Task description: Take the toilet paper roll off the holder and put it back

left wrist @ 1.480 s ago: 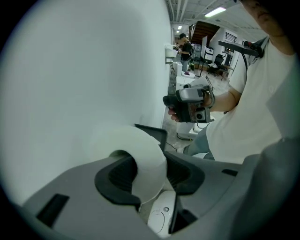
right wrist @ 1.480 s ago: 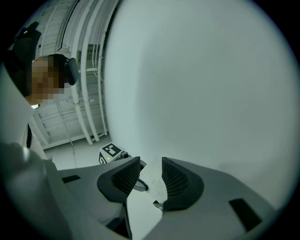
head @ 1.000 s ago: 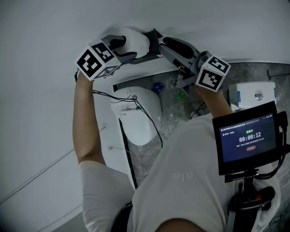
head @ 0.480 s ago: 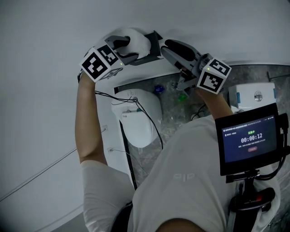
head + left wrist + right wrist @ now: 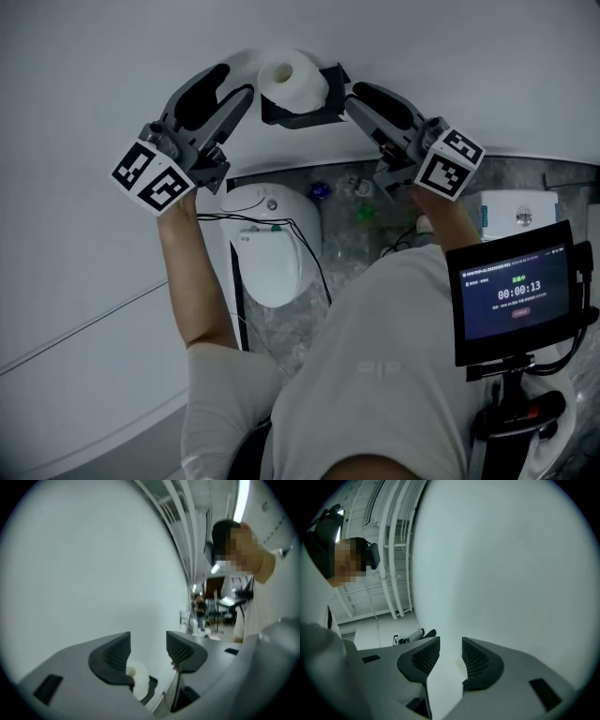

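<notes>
Sitting white and plump on its black holder (image 5: 302, 114) at the wall (image 5: 450, 37), the toilet paper roll (image 5: 292, 80) is flanked by the left gripper (image 5: 239, 84) and right gripper (image 5: 352, 98), jaws spread and empty. Only the left gripper view catches it.

Left tool (image 5: 237, 81) and right tool (image 5: 352, 97) held high, jaws apart, empty.

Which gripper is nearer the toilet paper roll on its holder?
Left, slightly. The left gripper is open just beside the left side of the toilet paper roll. The right gripper is at the right end of the holder.
</notes>
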